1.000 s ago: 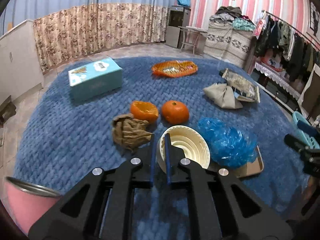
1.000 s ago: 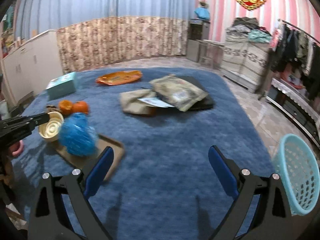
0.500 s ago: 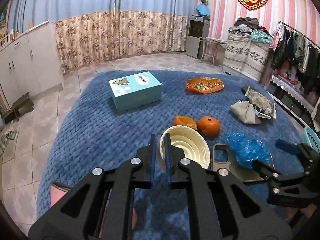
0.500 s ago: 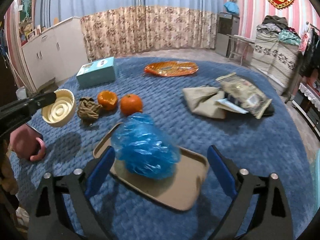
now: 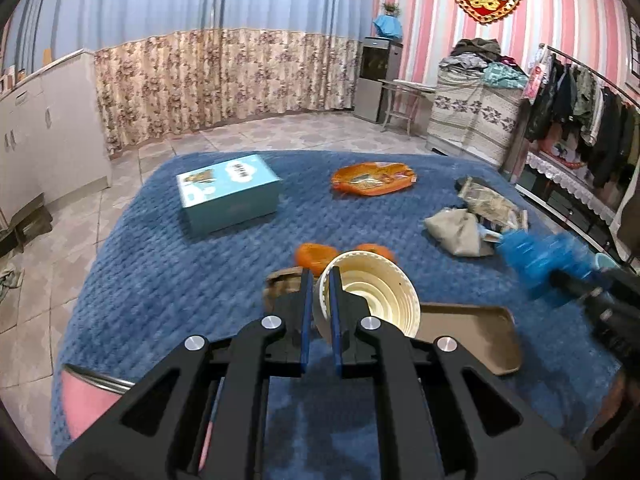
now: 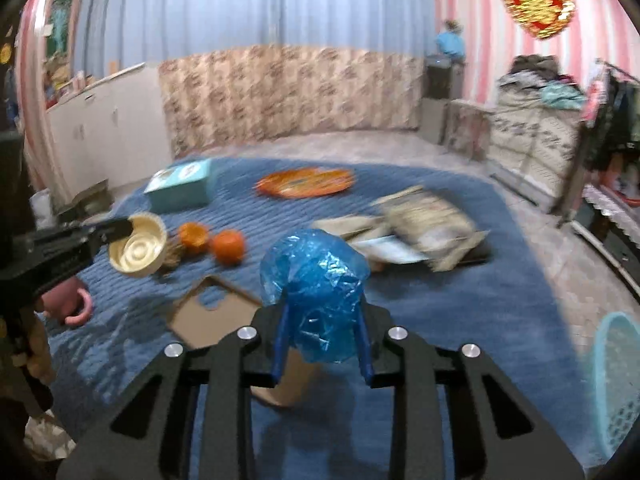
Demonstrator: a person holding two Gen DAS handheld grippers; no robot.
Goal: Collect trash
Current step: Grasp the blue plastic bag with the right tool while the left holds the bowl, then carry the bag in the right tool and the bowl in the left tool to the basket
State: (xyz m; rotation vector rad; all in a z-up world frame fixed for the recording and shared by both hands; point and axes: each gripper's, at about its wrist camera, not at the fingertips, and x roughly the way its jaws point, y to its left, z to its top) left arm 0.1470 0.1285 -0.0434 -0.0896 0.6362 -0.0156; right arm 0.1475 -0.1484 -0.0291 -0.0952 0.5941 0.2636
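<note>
The crumpled blue plastic bag (image 6: 314, 292), seen resting on the tan tray (image 6: 208, 316) half a second earlier, is now raised clear of it between the fingers of the right hand-held gripper (image 6: 322, 344), whose jaws are closing on it from a wide gape. The left hand-held gripper (image 5: 321, 312) is clamped narrow on the rim of the cream paper bowl (image 5: 376, 296), carried above the blue rug (image 5: 168, 272). Two pieces of trash are judged secured. The teal basket (image 6: 616, 384) at right is the probable drop point.
</note>
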